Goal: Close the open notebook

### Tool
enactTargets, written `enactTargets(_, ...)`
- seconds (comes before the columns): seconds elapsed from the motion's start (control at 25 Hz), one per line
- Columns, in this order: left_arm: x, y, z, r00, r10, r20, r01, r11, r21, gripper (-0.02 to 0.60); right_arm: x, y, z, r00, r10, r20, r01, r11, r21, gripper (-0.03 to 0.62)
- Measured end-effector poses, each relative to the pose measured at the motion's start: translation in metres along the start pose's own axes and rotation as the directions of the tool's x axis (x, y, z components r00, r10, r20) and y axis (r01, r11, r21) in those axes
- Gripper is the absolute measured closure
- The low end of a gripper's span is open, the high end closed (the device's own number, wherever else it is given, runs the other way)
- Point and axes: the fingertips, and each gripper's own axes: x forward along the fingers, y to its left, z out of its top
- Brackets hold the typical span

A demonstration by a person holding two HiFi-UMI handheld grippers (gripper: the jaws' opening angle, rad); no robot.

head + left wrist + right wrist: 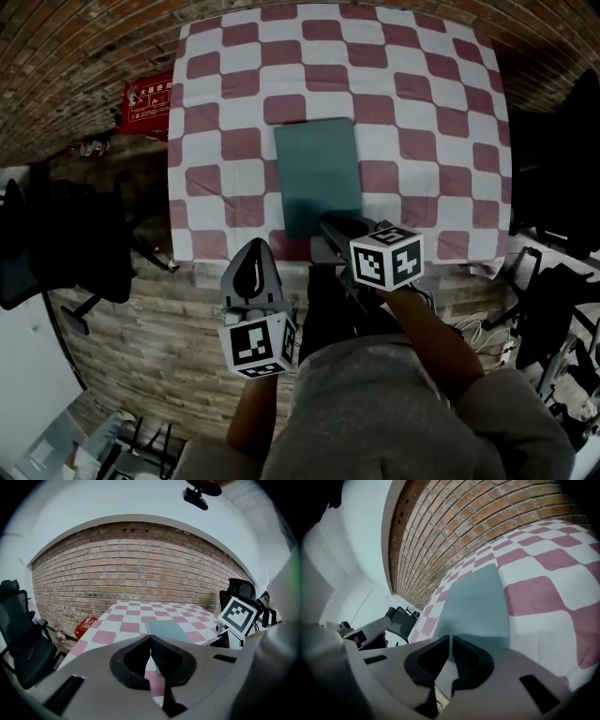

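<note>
The notebook (318, 173) is seen lying flat on the worktop (422, 141), just in from the middle of the near edge. Only 1 teal cover is showing, so it is judged to be closed already and the closing step finished or very nearly so.

The right gripper (330, 225) is held at the notebook's near edge, though contact cannot be made out. Its fingers (464, 660) are met at the tips with nothing between them. The left gripper (253, 255) is held off the near edge, left of the notebook, and its fingers (161, 656) are likewise together and empty.

Little is judged to be called for next: a check that the cover lies flat, then both grippers drawn clear.

The worktop is covered in red-and-white checks. A brick wall (136, 569) is seen beyond the far edge and a red box (148, 101) on the floor by the far left corner. Plank flooring (169, 347) is seen below the near edge, with a left chair (66, 244) and a right chair (562, 159) at the sides.
</note>
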Motion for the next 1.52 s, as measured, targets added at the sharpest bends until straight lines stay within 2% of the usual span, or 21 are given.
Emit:
enactTargets(0.28, -0.009, -0.015, 0.013, 0.999, -0.032, 0.030, 0.031, 0.999, 0.032, 0.571, -0.012, 0.004, 0.000, 0.999, -0.032, 0.020, 0.033, 0.997, -0.063, 0.553)
enactTargets(0.44, -0.023, -0.027, 0.032, 0.996, -0.034, 0.081, 0.030, 0.998, 0.055, 0.571, -0.047, 0.018, 0.018, 0.996, 0.007, 0.093, 0.009, 0.986, -0.167, 0.553)
enactTargets(0.56, -0.036, -0.042, 0.042, 0.991, -0.059, 0.123, 0.049, 0.996, 0.079, 0.571, -0.091, 0.026, 0.037, 0.986, 0.013, 0.169, 0.032, 0.965, -0.259, 0.553)
enactTargets(0.72, -0.057, -0.076, 0.051, 0.983, -0.101, 0.151, 0.082, 0.988, 0.130, 0.571, -0.164, 0.032, 0.059, 0.960, -0.010, 0.279, 0.106, 0.937, -0.332, 0.553)
enactTargets(0.92, -0.089, -0.112, 0.062, 0.971, -0.137, 0.194, 0.104, 0.980, 0.172, 0.571, -0.250, 0.038, 0.067, 0.920, -0.024, 0.392, 0.179, 0.913, -0.365, 0.553)
enactTargets(1.12, -0.115, -0.133, 0.069, 0.963, -0.138, 0.232, 0.096, 0.978, 0.184, 0.571, -0.321, 0.040, 0.064, 0.873, -0.027, 0.486, 0.237, 0.895, -0.377, 0.553)
enactTargets(1.28, -0.123, -0.146, 0.092, 0.958, -0.125, 0.260, 0.082, 0.982, 0.172, 0.571, -0.360, 0.037, 0.075, 0.851, -0.035, 0.524, 0.271, 0.883, -0.382, 0.553)
enactTargets(1.44, -0.156, -0.167, 0.074, 0.947, -0.141, 0.290, 0.081, 0.975, 0.209, 0.571, -0.392, 0.032, 0.028, 0.815, -0.058, 0.576, 0.304, 0.889, -0.341, 0.551)
enactTargets(1.52, -0.166, -0.170, 0.071, 0.946, -0.137, 0.295, 0.075, 0.975, 0.210, 0.571, -0.399, 0.032, 0.017, 0.808, -0.064, 0.586, 0.309, 0.893, -0.328, 0.553)
